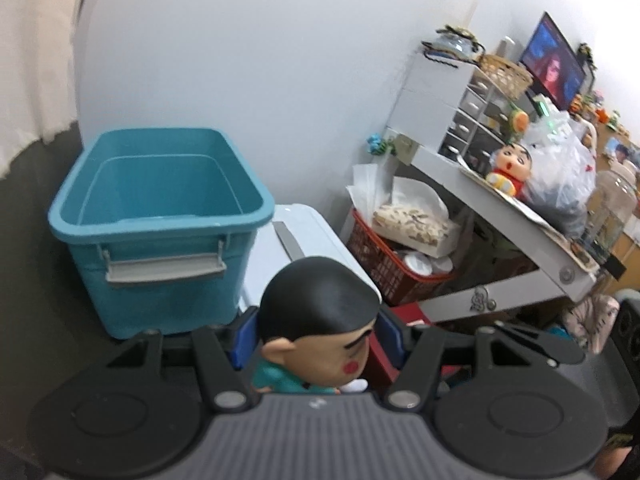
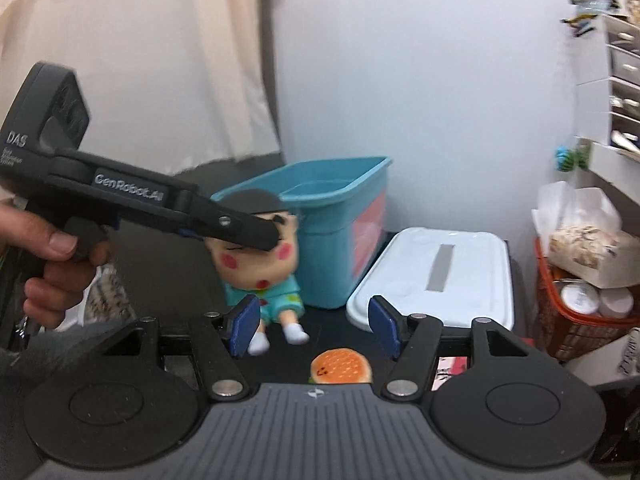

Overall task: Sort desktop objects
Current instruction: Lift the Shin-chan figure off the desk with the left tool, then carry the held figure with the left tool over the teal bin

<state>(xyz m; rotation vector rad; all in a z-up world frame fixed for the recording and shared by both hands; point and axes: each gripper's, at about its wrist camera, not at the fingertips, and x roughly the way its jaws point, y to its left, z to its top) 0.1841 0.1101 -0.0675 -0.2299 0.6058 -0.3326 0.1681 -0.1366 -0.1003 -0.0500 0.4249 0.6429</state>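
A doll point(image 1: 320, 304) with black hair and a teal outfit is clamped by the head between the blue pads of my left gripper point(image 1: 316, 332). In the right wrist view the doll point(image 2: 260, 280) hangs in the air in front of the blue bin point(image 2: 340, 200), with the left gripper point(image 2: 262, 236) shut on its head and a hand on the handle. My right gripper point(image 2: 314, 326) stands open above a small burger toy point(image 2: 340, 366) on the dark surface. In the left wrist view the blue bin point(image 1: 160, 208) looks empty, ahead and to the left.
A white lid point(image 2: 436, 276) with a grey strip lies right of the bin. A red basket point(image 2: 576, 320) of packets and jars stands further right. A white desk point(image 1: 500, 208) holds a red-clad doll point(image 1: 510, 168), a plastic bag, drawers and a monitor.
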